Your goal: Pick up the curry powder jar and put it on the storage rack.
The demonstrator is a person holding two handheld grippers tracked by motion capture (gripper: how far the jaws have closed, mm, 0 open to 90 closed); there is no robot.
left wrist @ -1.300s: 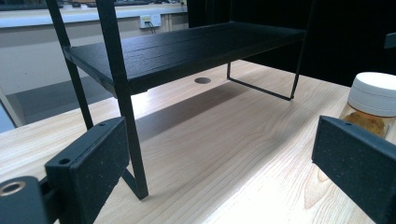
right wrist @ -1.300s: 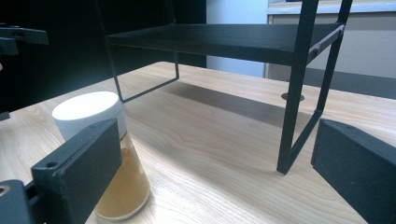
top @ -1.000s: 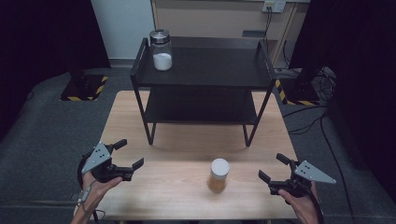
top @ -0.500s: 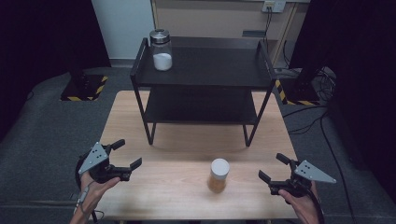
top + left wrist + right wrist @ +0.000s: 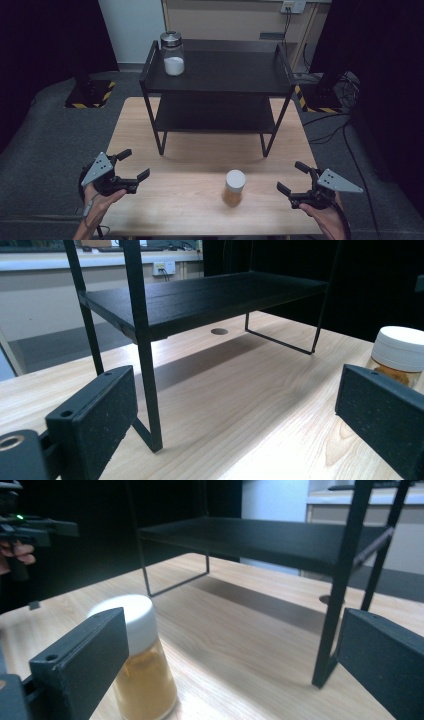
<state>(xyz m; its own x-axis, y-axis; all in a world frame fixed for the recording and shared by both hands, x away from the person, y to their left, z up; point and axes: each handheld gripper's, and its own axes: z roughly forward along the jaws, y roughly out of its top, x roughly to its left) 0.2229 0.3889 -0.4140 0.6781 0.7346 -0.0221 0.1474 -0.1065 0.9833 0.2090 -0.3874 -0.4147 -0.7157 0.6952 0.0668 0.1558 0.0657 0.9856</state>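
A small jar with a white lid and amber contents (image 5: 233,188) stands on the wooden table (image 5: 190,150), in front of a black two-tier shelf rack (image 5: 220,80). A glass jar with a metal lid and white powder (image 5: 172,53) sits on the rack's top left corner. My left gripper (image 5: 134,165) hovers open at the table's front left, well left of the amber jar (image 5: 400,352). My right gripper (image 5: 294,178) is open at the front right, just right of the jar (image 5: 137,660). Nothing is between either pair of jaws.
The rack's lower shelf (image 5: 215,112) is bare. Its thin legs (image 5: 147,390) stand close ahead of my left gripper. Dark curtains and cables (image 5: 345,80) flank the table. A round hole (image 5: 219,331) shows in the tabletop under the rack.
My left gripper has drifted slightly lower and leftward. The right gripper and both jars have stayed in place.
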